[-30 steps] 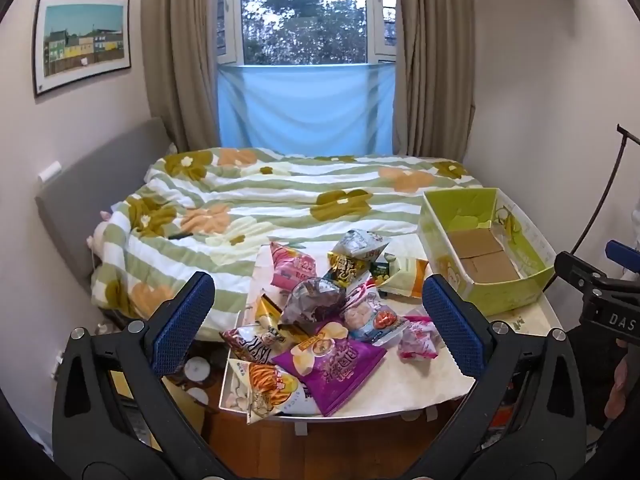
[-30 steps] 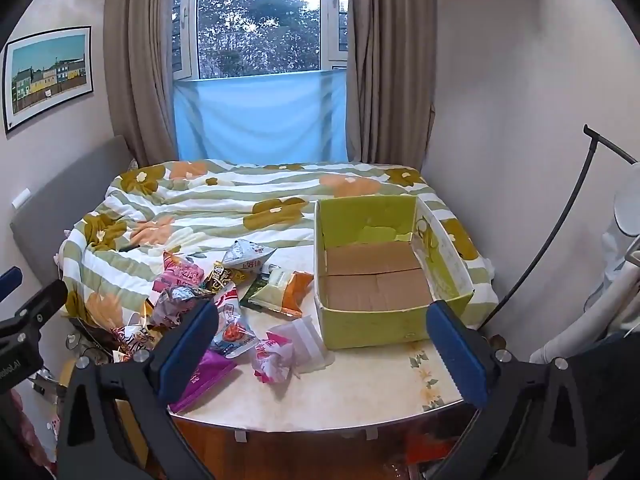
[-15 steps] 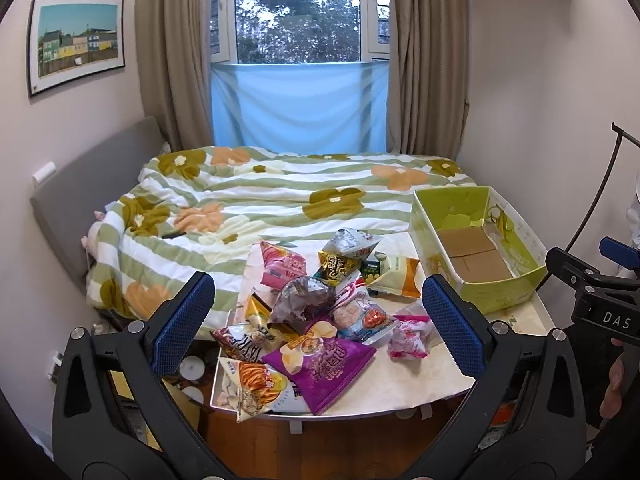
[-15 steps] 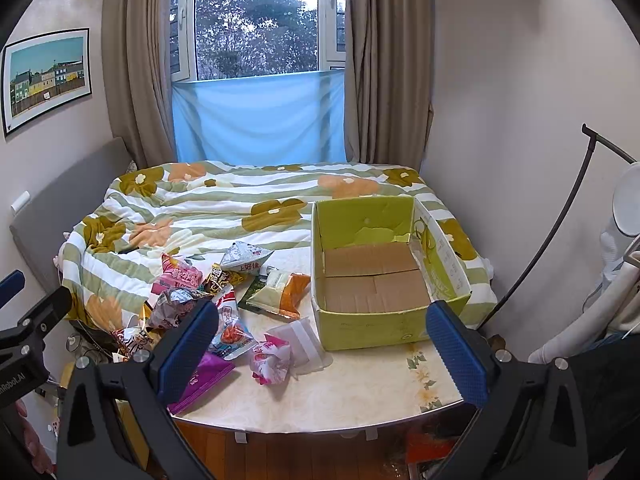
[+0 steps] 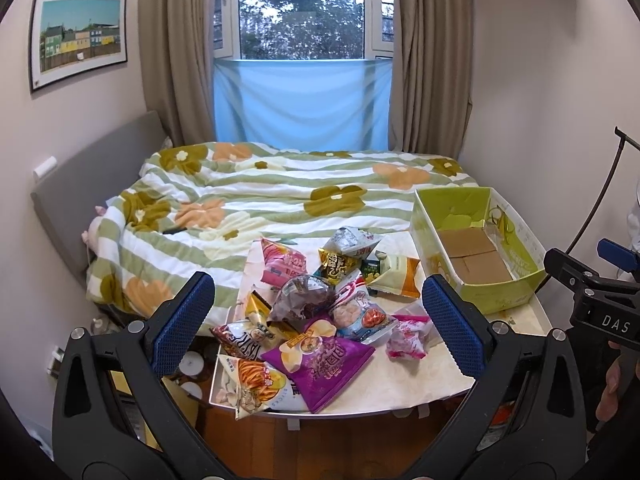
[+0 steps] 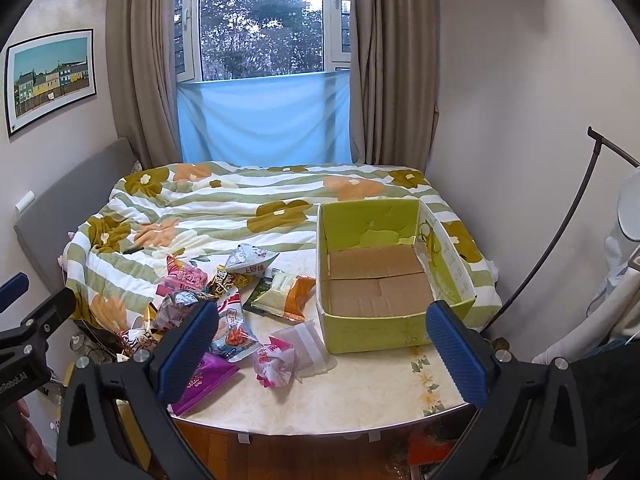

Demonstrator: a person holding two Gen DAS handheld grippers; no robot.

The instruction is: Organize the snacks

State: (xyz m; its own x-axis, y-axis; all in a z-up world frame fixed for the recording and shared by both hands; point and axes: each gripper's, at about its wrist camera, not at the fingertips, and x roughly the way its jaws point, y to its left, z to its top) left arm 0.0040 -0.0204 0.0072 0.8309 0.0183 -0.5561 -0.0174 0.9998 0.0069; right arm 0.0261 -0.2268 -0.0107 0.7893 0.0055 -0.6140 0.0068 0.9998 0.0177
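Both claws spread wide, holding nothing: left claw [image 5: 318,322], right claw [image 6: 322,344]. Crinkly foil snack bag pile [image 5: 316,312] sits left on cream table [image 6: 360,392], open empty green cardboard box [image 6: 380,280] right. Imo grab loose pink packet [image 6: 276,362] first, pinch edge seam, drop flat in box.

A bed [image 5: 280,184] with a green-striped, flower-printed duvet [image 6: 224,208] lay beyond the worktop [image 6: 360,392]. Brown curtains [image 5: 432,60] framed a window [image 5: 300,8], a blue cloth [image 6: 264,120] hanging across its lower part. A framed picture of coloured houses [image 5: 80,36] hung on the left wall.
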